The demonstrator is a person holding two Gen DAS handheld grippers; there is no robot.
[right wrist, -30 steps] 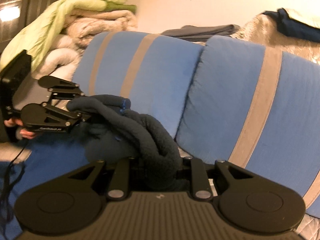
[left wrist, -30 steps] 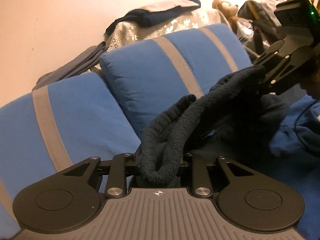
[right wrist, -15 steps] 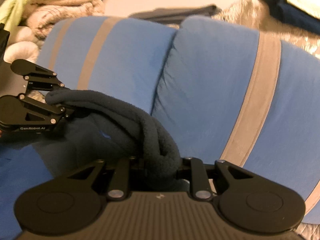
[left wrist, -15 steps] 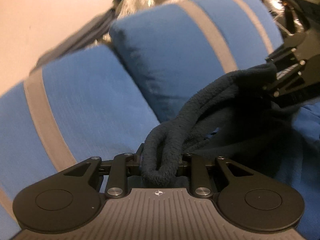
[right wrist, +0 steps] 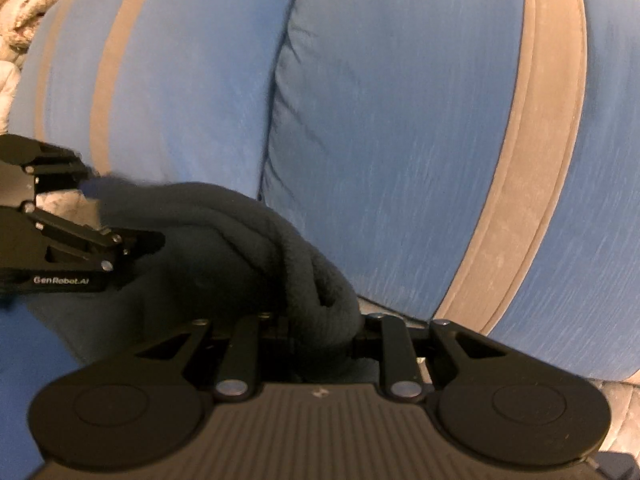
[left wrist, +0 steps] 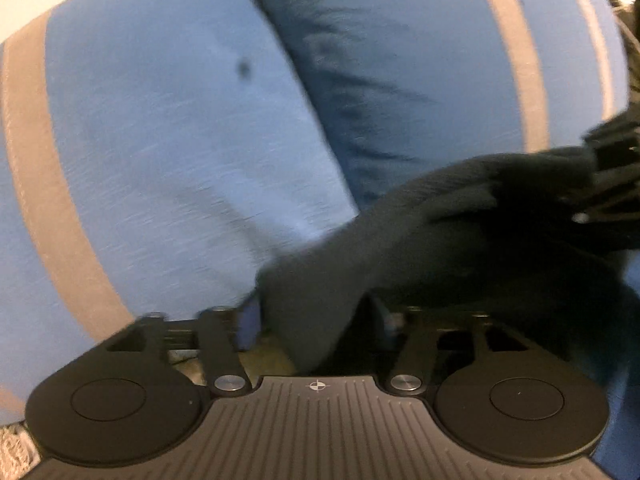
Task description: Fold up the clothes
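One garment [right wrist: 224, 240] between both claws

Each wrist camera looks forward and downward past its own claw, close to the blue sofa cushions [right wrist: 400, 120]; both share the dark fleece garment [left wrist: 420, 240] between them.

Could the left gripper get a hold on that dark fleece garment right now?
Probably yes: the dark fleece garment lies between the left gripper's opening jaws, nothing blocking it.
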